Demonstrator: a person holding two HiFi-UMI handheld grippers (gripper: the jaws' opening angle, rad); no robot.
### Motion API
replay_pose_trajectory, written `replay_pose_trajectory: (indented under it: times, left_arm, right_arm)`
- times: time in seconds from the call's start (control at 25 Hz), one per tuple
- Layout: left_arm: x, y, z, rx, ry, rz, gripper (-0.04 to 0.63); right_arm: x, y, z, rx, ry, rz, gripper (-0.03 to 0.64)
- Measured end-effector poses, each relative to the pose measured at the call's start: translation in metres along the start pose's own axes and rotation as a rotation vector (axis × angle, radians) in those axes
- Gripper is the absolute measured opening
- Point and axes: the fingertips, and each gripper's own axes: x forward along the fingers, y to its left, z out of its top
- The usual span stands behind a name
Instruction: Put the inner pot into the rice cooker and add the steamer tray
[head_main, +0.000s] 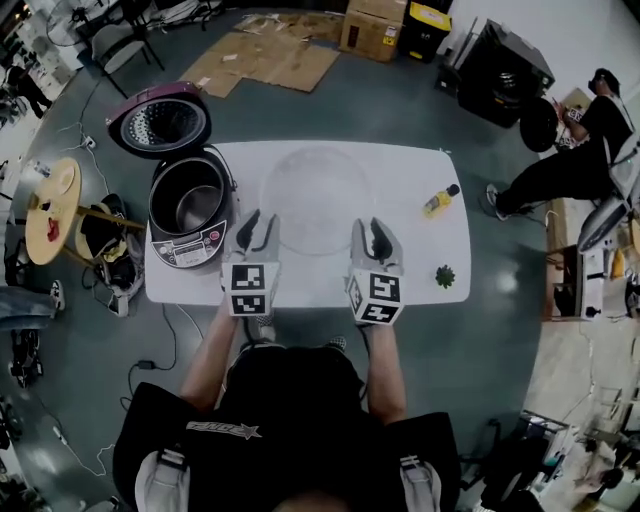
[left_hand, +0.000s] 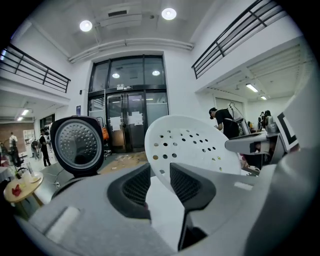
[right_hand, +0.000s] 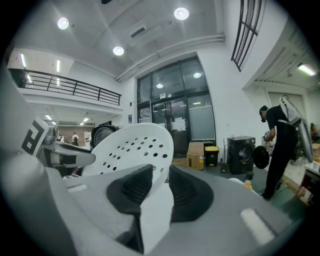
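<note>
Holding the steamer tray from both sides over the middle of the white desk. On the left, fingers of the left gripper clenched on the tray's left rim; on the right, fingers of the right gripper clenched on its right rim.

In the left gripper view: thin white edge of the steamer tray pinched between the two dark ribbed pads of the left gripper, with the perforated disc rising away to the right and tilted up at its far side. In the right gripper view: the same pinch by the right gripper, with the steamer tray leaning off to the left and showing rows of small holes.

Just left of the tray, at the desk's left end: the rice cooker, lid thrown open on the far side, dotted inner face showing. Inner pot already seated in the cooker, bare metal inside. Tray beside the cooker, not over its mouth.

Towards the right end of the desk: a yellow bottle lying on its side and, nearer, a small green plant. Beyond the far edge, flattened cardboard on the floor. At far right, a person in dark clothes.
</note>
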Motion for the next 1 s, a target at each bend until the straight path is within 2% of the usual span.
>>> replay_pose_trajectory:
  times: [0.56, 1.0]
  left_arm:
    - [-0.010, 0.150, -0.005, -0.045, -0.016, 0.177, 0.130]
    - [-0.042, 0.267, -0.036, -0.075, 0.000, 0.290, 0.130]
  right_arm:
    - [0.100, 0.126, 0.035, -0.068, -0.016, 0.177, 0.099]
    - [0.152, 0.245, 0.037, -0.095, -0.017, 0.289, 0.098]
